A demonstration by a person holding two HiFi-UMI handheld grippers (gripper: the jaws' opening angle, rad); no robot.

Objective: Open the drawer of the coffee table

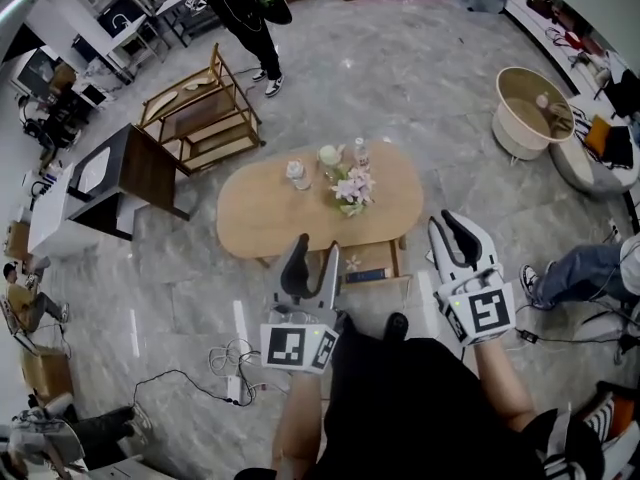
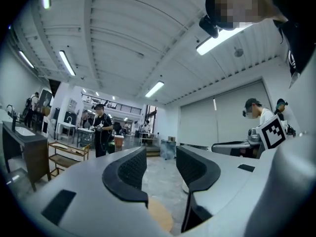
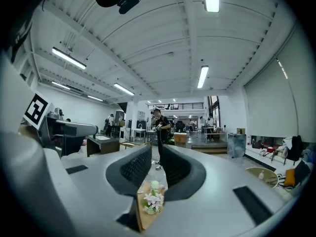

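Note:
In the head view an oval wooden coffee table (image 1: pixel 270 218) stands on the grey floor, with flowers (image 1: pixel 352 188), a glass and a small bottle on top. Its drawer (image 1: pixel 372 265) stands pulled out at the near side, with small items inside. Both grippers are held up, level, short of the table and apart from it. The left gripper (image 1: pixel 312 260) is open with nothing between its jaws; in the left gripper view (image 2: pixel 161 164) a sliver of tabletop (image 2: pixel 160 215) shows below. The right gripper (image 1: pixel 457 236) keeps a narrow empty gap; its own view (image 3: pixel 157 169) shows the flowers (image 3: pixel 152 200) through it.
A wooden shelf cart (image 1: pixel 200 113) and a dark side table (image 1: pixel 140 168) stand at the far left. A round white basket table (image 1: pixel 533 113) is at the far right. A person (image 1: pixel 250 8) stands beyond. Cables (image 1: pixel 225 368) lie on the near floor; a seated person's leg (image 1: pixel 575 273) is at right.

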